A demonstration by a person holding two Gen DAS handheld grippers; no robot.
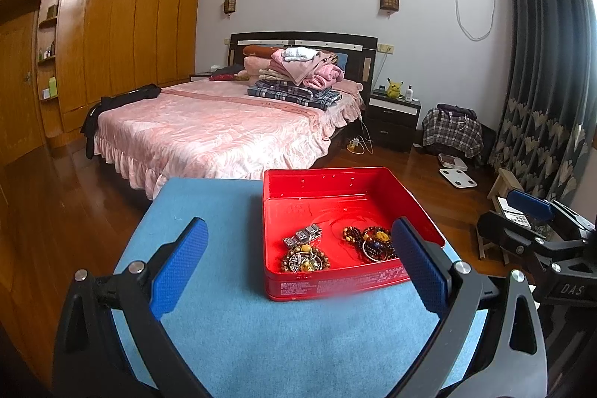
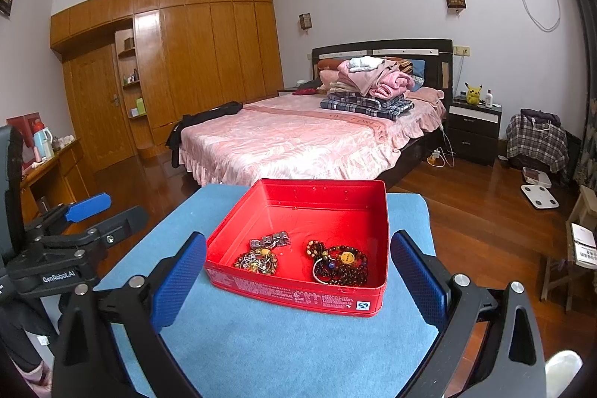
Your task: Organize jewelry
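On the blue felt-covered table (image 2: pixel 298 353) sits a shallow red metal tin (image 2: pixel 328 207); tangled beaded bracelets (image 2: pixel 341 265) lie in its near half. Our left gripper (image 1: pixel 298 263) and right gripper (image 2: pixel 298 271) hover before the tin, fingers apart, holding nothing; we risk snagging several strands together.

Red tin (image 1: pixel 335 280) print: too small to read.
Beaded bracelets (image 1: pixel 373 243): right part hidden behind right finger (image 1: pixel 418 267) of left claw.
Table (image 2: pixel 261 342) near edge: cut off by the frame bottom.
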